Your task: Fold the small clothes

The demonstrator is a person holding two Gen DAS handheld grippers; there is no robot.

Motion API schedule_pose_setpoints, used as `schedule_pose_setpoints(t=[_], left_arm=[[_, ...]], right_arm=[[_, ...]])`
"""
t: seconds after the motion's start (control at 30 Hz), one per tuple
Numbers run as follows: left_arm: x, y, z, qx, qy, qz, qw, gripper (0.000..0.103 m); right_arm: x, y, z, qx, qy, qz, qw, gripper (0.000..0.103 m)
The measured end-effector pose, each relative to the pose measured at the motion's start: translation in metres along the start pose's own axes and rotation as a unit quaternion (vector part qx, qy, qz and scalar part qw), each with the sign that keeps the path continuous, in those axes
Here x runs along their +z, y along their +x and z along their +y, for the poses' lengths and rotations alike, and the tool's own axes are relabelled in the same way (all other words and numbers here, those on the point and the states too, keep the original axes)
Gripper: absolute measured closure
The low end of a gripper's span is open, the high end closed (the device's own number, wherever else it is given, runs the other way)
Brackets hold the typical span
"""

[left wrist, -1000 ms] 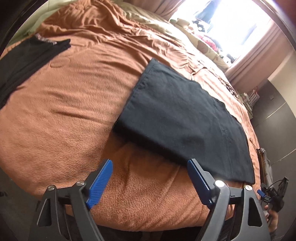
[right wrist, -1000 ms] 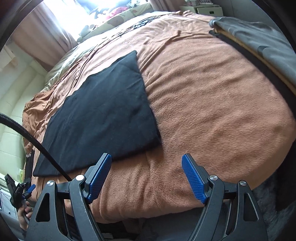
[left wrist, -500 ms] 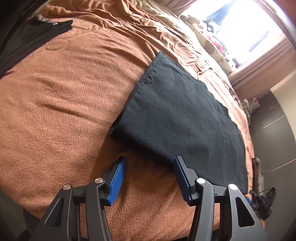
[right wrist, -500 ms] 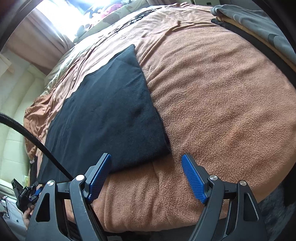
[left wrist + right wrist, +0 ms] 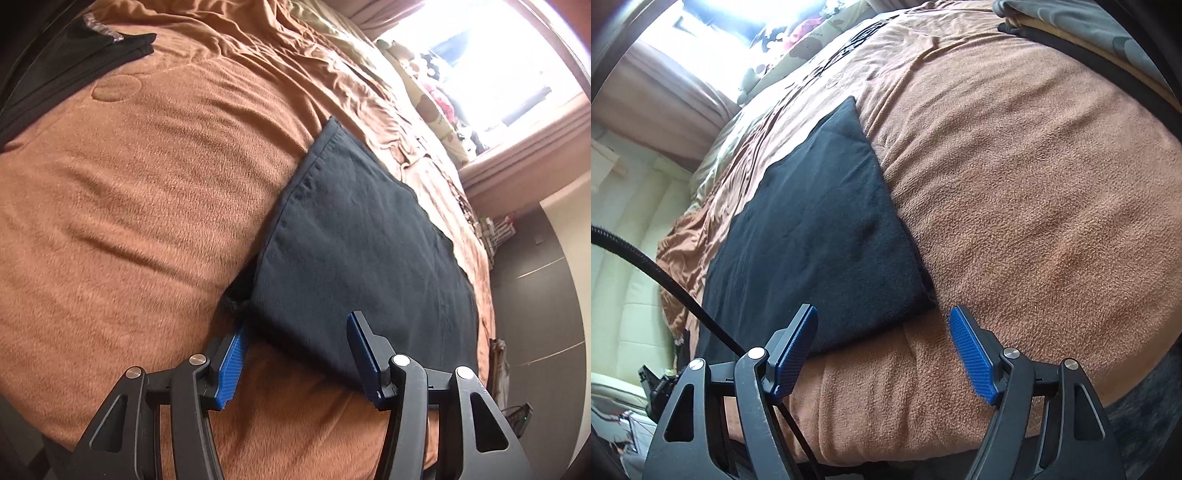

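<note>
A black folded garment (image 5: 362, 254) lies flat on the brown fleece blanket (image 5: 147, 206). It also shows in the right wrist view (image 5: 820, 236). My left gripper (image 5: 295, 325) is open, its blue pads either side of the garment's near left corner, low over the blanket. My right gripper (image 5: 882, 317) is open, its pads either side of the garment's near right corner. Neither holds cloth.
Another black garment (image 5: 70, 70) lies at the blanket's far left. A grey and tan stack (image 5: 1108, 40) lies at the far right. A black cable (image 5: 676, 288) crosses the right wrist view's left side. Pillows and a bright window stand beyond.
Both grippers have moved forward and down to the garment's near corners. The left jaws have narrowed somewhat but stay open.
</note>
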State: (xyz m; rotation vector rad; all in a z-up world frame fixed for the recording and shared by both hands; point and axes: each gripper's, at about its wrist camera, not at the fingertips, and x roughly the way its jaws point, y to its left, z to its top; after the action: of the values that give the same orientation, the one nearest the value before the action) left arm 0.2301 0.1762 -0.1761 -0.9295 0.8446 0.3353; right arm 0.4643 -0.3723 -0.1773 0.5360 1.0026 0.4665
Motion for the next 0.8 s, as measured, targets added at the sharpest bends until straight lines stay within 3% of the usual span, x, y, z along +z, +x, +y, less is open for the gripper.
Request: schedule_pose_setpoints(t=[0.1, 0.27, 0.37, 0.53, 0.6, 0.67, 0.8], left_arm=[[0.002, 0.004, -0.003, 0.007, -0.003, 0.0, 1.0, 0.051], [0.005, 0.006, -0.002, 0.032, -0.009, -0.002, 0.9994, 0.087], [0.005, 0.005, 0.0, 0.036, -0.009, -0.005, 0.9993, 0.096], [0.002, -0.004, -0.003, 0.031, 0.0, -0.022, 0.9993, 0.1], [0.001, -0.009, -0.004, 0.026, 0.004, -0.031, 0.9992, 0.1], [0.0, -0.014, -0.002, 0.018, 0.0, -0.037, 0.9992, 0.1], [-0.004, -0.019, 0.001, 0.01, 0.0, -0.045, 0.9989, 0.1]], right_arm=[[0.002, -0.001, -0.004, 0.004, 0.009, 0.0, 1.0, 0.03], [0.007, 0.003, -0.009, 0.009, 0.032, 0.003, 0.999, 0.039], [0.012, 0.008, -0.007, 0.004, 0.041, 0.003, 0.999, 0.044], [0.011, 0.008, -0.005, -0.014, 0.046, 0.011, 0.999, 0.058], [0.01, 0.006, -0.005, -0.025, 0.043, 0.013, 0.999, 0.079], [0.01, 0.005, -0.008, -0.02, 0.046, 0.015, 0.999, 0.092], [0.01, -0.011, -0.013, 0.009, 0.049, -0.018, 0.999, 0.096]])
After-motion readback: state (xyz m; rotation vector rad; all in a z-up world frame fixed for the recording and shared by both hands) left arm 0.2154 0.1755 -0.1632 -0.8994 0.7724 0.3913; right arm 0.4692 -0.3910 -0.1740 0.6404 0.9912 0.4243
